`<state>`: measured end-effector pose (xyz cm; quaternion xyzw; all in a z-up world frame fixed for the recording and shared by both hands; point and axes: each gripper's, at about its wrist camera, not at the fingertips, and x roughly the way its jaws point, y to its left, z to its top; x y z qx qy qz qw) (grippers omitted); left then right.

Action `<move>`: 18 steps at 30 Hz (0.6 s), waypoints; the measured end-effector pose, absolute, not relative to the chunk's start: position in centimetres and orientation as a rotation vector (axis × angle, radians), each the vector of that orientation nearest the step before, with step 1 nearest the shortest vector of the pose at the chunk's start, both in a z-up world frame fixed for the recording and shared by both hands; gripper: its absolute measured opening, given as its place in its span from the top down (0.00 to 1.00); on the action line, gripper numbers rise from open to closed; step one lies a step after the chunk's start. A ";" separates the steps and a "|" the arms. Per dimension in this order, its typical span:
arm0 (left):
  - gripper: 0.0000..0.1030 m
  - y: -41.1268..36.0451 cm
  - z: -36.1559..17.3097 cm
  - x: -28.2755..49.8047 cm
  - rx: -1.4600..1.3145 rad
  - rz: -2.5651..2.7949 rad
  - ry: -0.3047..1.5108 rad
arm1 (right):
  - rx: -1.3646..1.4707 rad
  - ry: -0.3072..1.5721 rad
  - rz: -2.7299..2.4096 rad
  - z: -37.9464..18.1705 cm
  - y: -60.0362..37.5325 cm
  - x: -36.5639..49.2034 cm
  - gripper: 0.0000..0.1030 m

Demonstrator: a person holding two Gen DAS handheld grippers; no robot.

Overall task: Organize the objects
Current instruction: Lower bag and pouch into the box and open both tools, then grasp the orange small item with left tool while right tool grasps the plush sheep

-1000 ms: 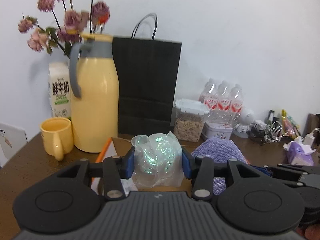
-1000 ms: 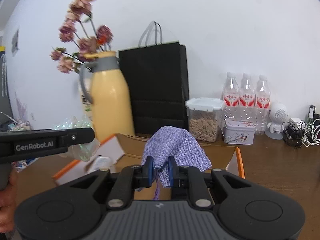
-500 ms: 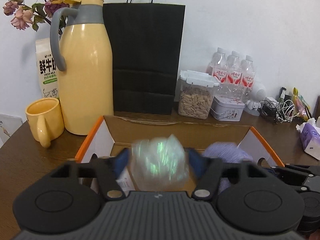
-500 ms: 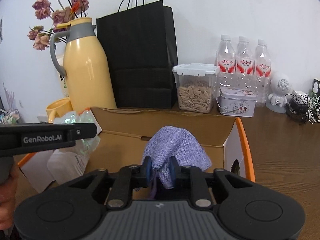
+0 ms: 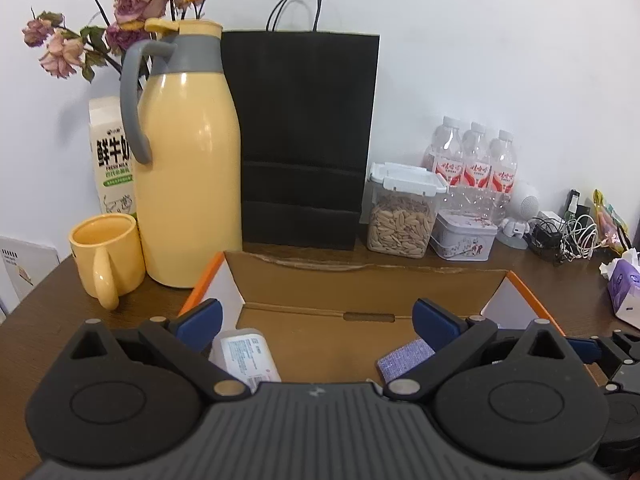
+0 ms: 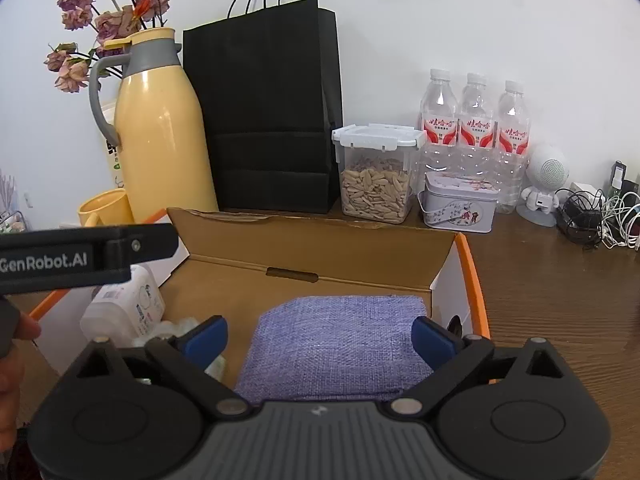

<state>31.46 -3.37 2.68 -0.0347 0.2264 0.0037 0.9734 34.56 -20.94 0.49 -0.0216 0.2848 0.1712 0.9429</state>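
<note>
2 grippers hover over the cardboard box, jaws opening wide: the right gripper above the purple cloth pouch, the left gripper pinching nothing. Best lift both straight up, clear of the walls.

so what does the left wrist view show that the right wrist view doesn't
Only the left wrist view shows the milk carton's printed front, the purple tissue pack at far right, and the whole mug.

Only the right wrist view shows the purple cloth spread flat in the box, the crumpled plastic, and the left gripper's arm.

Both show the box, white packet, flask, black bag, seed jar, tin, bottles, and jaws opening with nothing gripped.
</note>
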 end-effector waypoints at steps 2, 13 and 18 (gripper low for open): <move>0.00 -3.3 3.2 30.9 -0.070 0.016 0.442 | -0.054 0.575 0.351 0.8 -21.0 34.0 0.00; 0.00 -2.3 6.1 25.2 -0.038 0.015 0.365 | -0.084 0.479 0.349 4.0 -21.8 28.4 0.00; 0.00 -0.9 6.8 22.6 -0.031 0.037 0.363 | -0.109 0.468 0.361 4.8 -22.3 25.5 0.00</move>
